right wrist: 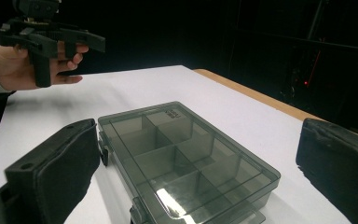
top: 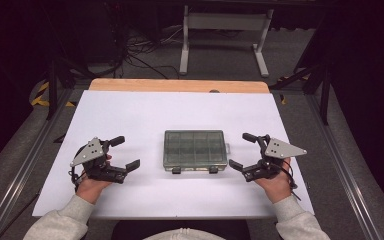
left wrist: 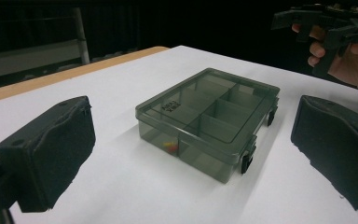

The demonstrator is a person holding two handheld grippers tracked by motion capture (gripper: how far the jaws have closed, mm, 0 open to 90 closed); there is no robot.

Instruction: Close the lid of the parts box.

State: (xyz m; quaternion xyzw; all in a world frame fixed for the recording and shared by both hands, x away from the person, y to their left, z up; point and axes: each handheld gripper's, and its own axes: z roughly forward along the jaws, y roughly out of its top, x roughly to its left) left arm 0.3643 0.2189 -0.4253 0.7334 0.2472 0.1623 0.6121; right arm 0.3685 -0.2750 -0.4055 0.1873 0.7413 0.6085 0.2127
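A smoky-grey transparent compartment box (top: 195, 149) lies flat in the middle of the white table, lid closed, its two black latches on the near edge. In the left gripper view the box (left wrist: 209, 119) holds a small red-and-yellow piece (left wrist: 170, 146) in one near compartment. My left gripper (top: 125, 152) hovers to the box's left, jaws wide apart and empty. My right gripper (top: 242, 150) hovers to the box's right, also open and empty. The right gripper view shows the box (right wrist: 182, 158) close between the black pads (right wrist: 56, 172).
The white table surface (top: 130, 115) has a wooden strip (top: 180, 86) along its far edge. Beyond it stand a white metal frame (top: 225, 35) and cables on the dark floor. Metal rails run along both sides of the table.
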